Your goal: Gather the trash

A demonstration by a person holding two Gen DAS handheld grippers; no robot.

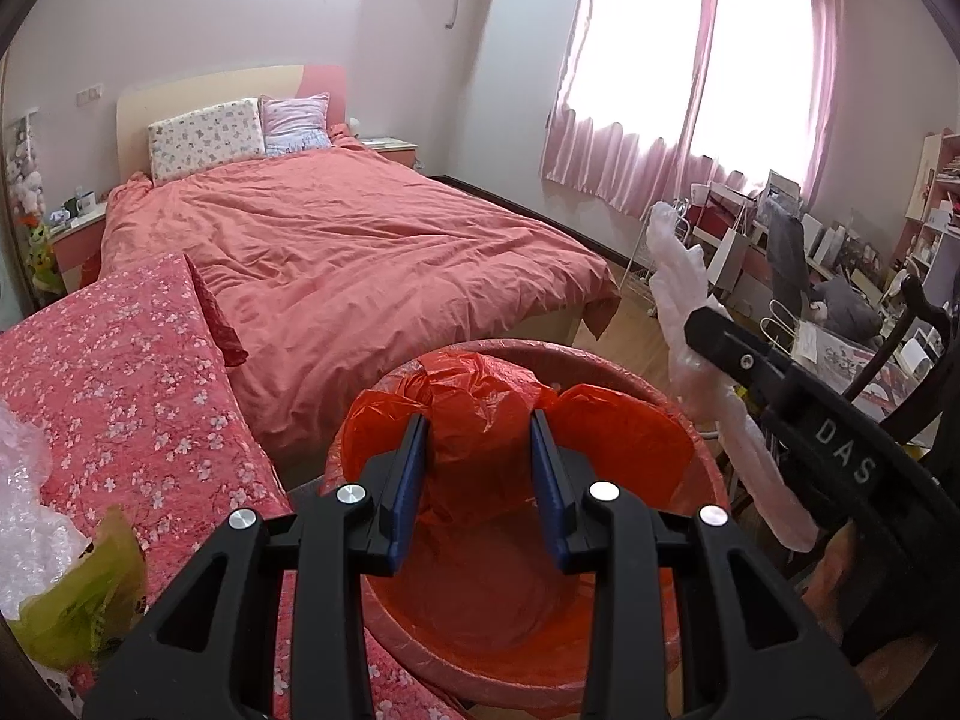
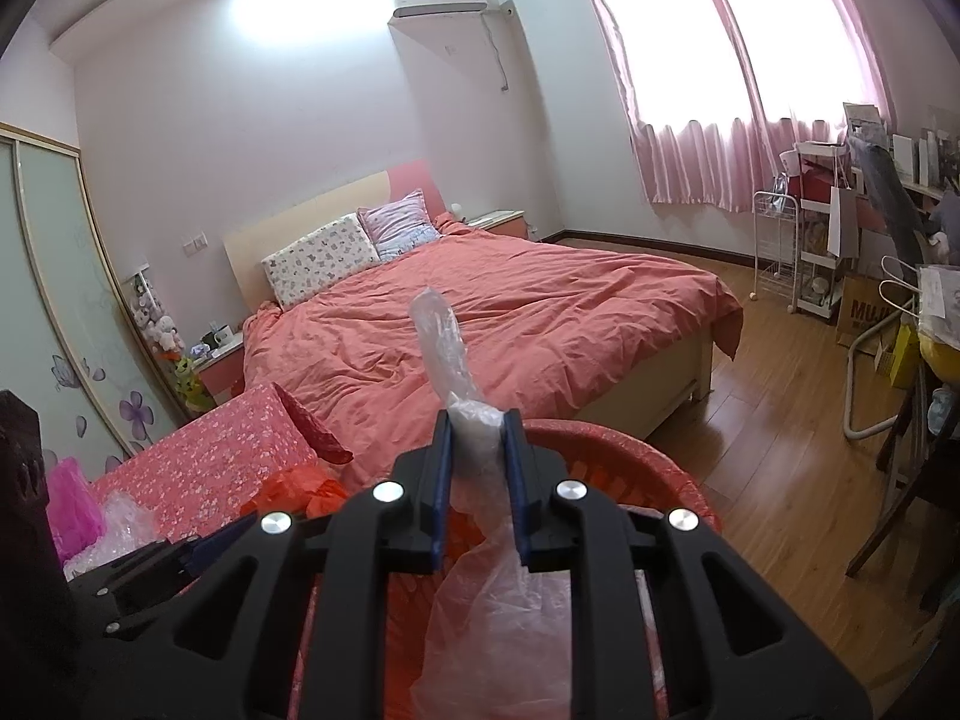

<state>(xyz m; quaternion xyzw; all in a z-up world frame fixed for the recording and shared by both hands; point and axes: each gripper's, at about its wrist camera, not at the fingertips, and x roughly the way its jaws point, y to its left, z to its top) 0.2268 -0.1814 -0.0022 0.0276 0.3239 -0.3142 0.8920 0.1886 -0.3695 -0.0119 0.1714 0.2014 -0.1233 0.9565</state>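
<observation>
A red round bin [image 1: 711, 468] with an orange-red liner sits just below both grippers. In the left wrist view my left gripper [image 1: 479, 420] is shut on a crumpled piece of red plastic [image 1: 480, 456], held over the bin's mouth. The right wrist view shows my right gripper [image 2: 479, 420] shut on a long clear plastic bag [image 2: 441, 336]. The bag sticks up past the fingertips and hangs down behind them over the bin's rim [image 2: 630, 444]. From the left wrist view, the right gripper [image 1: 699, 330] and its clear bag [image 1: 678, 276] are at the bin's right side.
A floral-covered surface [image 1: 120, 372] on the left carries bubble wrap [image 1: 24, 516] and a yellow-green bag [image 1: 84, 600]. A bed with a coral duvet [image 1: 360, 240] lies beyond the bin. A cluttered desk and chair [image 1: 792, 252] stand right, across wooden floor [image 2: 780, 450].
</observation>
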